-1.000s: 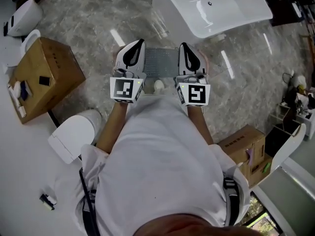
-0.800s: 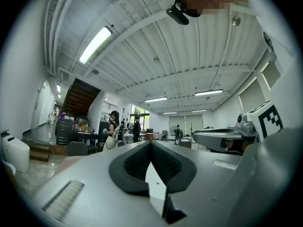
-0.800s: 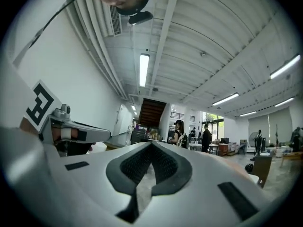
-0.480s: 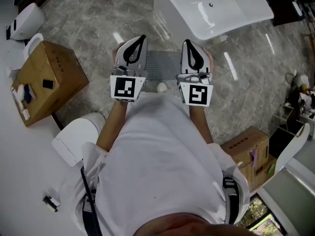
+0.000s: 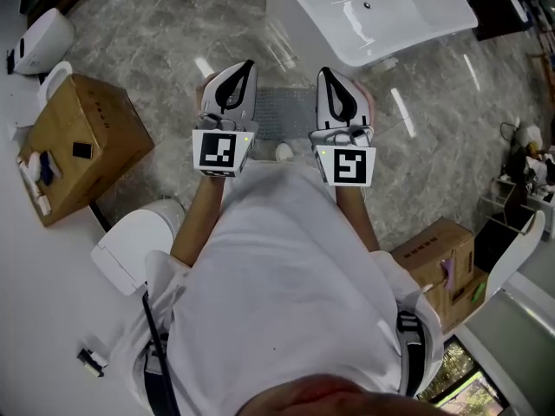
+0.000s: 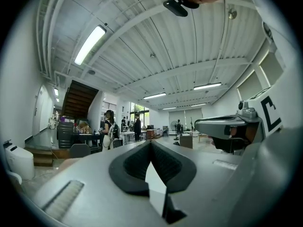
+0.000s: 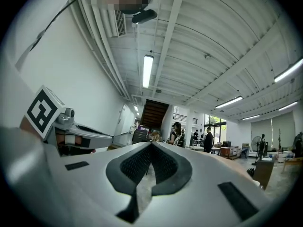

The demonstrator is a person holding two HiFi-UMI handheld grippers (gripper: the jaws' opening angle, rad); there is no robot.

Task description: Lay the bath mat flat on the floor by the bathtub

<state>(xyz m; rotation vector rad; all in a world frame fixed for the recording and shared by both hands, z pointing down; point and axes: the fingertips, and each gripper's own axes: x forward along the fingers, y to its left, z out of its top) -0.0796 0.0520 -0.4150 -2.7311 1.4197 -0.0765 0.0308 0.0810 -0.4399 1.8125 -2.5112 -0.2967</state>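
A grey textured bath mat (image 5: 283, 113) lies on the marble floor just in front of the white bathtub (image 5: 381, 11); the grippers cover its left and right ends. My left gripper (image 5: 248, 63) is held over the mat's left end and my right gripper (image 5: 323, 73) over its right end. Both are shut, with the black pads meeting and nothing between them, as the left gripper view (image 6: 150, 143) and the right gripper view (image 7: 151, 145) show. Both gripper views look out across the hall and up at the ceiling, not at the mat.
A cardboard box (image 5: 80, 137) stands at the left, with a white toilet (image 5: 130, 243) nearer me. Another cardboard box (image 5: 434, 263) sits at the right, beside shelves. Far off in the hall people (image 6: 110, 126) stand by desks.
Both grippers stay shut and hold nearly the same place over the mat; only the head view has shifted slightly.
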